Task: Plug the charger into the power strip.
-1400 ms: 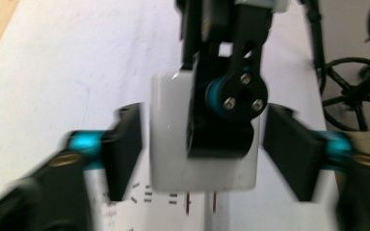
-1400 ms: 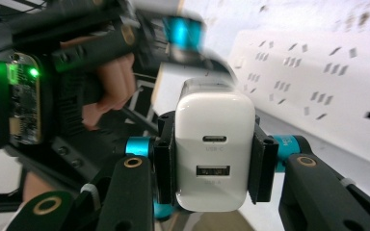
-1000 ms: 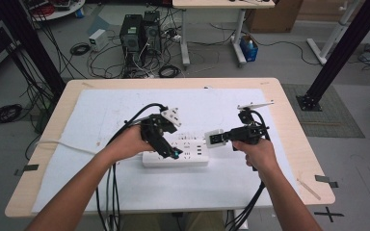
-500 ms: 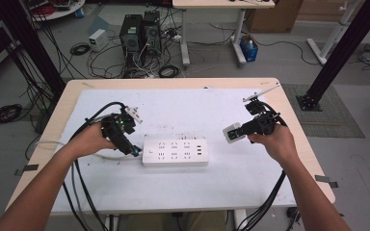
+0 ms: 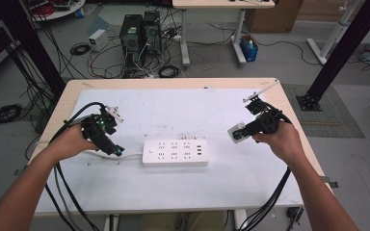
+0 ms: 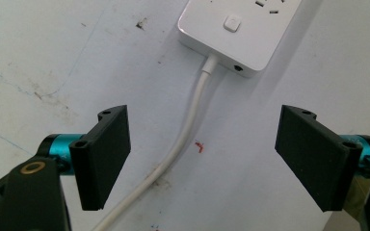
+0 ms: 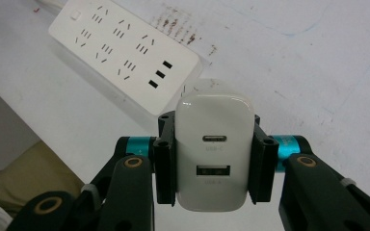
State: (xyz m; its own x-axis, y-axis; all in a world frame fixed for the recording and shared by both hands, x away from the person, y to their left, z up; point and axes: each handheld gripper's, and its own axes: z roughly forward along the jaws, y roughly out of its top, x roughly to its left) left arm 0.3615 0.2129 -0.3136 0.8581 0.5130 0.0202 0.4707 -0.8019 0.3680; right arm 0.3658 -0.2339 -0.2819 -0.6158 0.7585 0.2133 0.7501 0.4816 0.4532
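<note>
A white power strip (image 5: 175,152) lies flat at the middle of the table, its white cord (image 6: 183,139) running off to the left. My left gripper (image 5: 110,144) hovers left of the strip, open, with the cord passing between its black jaws in the left gripper view (image 6: 203,161). A white USB charger (image 7: 214,151) with two ports facing the camera is clamped in my right gripper (image 7: 214,159). In the high view that right gripper (image 5: 239,133) holds the charger (image 5: 236,133) up to the right of the strip (image 7: 125,53), apart from it.
The table (image 5: 183,108) has a white mat with scuff marks over a wooden top. Black cables trail from both grippers off the near edge. Computer towers (image 5: 139,33) and tangled cables lie on the floor beyond the far edge.
Both hands have drawn apart from the strip. The left gripper moved left to the cord end; the right gripper carried the charger right, away from the strip.
</note>
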